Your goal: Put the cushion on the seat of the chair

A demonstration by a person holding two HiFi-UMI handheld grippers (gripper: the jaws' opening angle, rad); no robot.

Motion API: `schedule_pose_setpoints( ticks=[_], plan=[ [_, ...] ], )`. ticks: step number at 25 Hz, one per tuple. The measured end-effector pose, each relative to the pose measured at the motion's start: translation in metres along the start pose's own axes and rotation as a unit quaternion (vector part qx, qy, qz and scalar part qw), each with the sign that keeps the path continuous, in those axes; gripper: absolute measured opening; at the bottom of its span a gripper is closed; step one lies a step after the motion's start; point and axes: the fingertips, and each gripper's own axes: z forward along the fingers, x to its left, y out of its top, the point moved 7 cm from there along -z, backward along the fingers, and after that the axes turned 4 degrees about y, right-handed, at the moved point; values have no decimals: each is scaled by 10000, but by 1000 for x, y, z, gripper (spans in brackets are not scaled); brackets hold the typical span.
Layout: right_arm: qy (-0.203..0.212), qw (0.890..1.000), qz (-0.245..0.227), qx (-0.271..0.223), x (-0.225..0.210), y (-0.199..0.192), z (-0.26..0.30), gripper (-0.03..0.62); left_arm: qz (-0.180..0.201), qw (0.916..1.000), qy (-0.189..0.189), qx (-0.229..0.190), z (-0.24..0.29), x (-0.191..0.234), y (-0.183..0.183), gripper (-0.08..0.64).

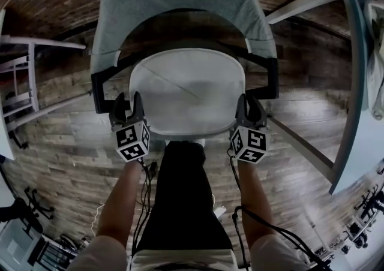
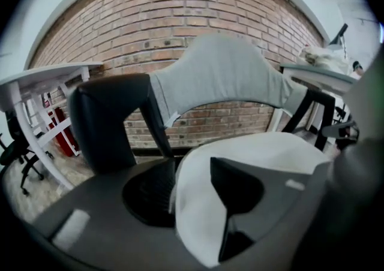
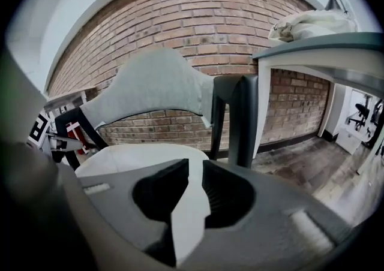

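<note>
**Cushion's down, now it's all about a clean let-go**

Left claw point(image 2: 191, 169) is released. Its jaws are spread wide, and one front corner of the white cushion point(image 1: 186, 87) lies loose in the gap with neither pad looking pressed on it. Right claw point(image 3: 193, 166) is a different story: jaws nearly together, clenched on a thin fold at the cushion's other front corner.

The cushion itself looks flat on the seat of the chair point(image 1: 180, 0), sitting between the two black armrests point(image 1: 96, 91). So I'd call the placing basically done, and the step in hand is letting go.

How I'd do it:
- Open the right claw all the way before that hand goes anywhere. Otherwise the pinched corner probably lifts or slides forward off the seat.
- Back both claws out along the line of their jaws so a pad doesn't hook the hem.
- The cushion looks soft and light, so my guess is even a small snag shifts it.
- Afterwards, check from above that the front edge doesn't hang past the seat and the gaps to both armrests roughly match.

Further out it's just wood floor point(image 1: 60, 138), the brick wall point(image 3: 198, 18) and a surface point(image 1: 351, 54) off to the right, well apart from the chair.
</note>
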Motion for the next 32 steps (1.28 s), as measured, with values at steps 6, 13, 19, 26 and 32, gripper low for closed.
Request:
schedule_pose_setpoints(
  ticks=[6, 13, 19, 26, 32],
  plan=[
    [186, 9997, 64, -117, 17, 24, -34, 69, -19, 9998, -176, -132, -39, -1, 22, 152],
    [555, 9980, 172, -261, 39, 86, -95, 69, -118, 9983, -482, -306, -115, -5, 81, 150],
    [944, 9935, 321, -556, 62, 154, -155, 66, -47, 9951, -803, -580, -183, -15, 141, 150],
    [1295, 9862, 575, -850, 88, 234, -233, 63, 55, 9900, -1163, -792, -266, -28, 212, 105],
    [1454, 9812, 420, -1198, 97, 297, -288, 26, 132, 9814, -1536, -1146, -324, -48, 271, 60]
  ],
)
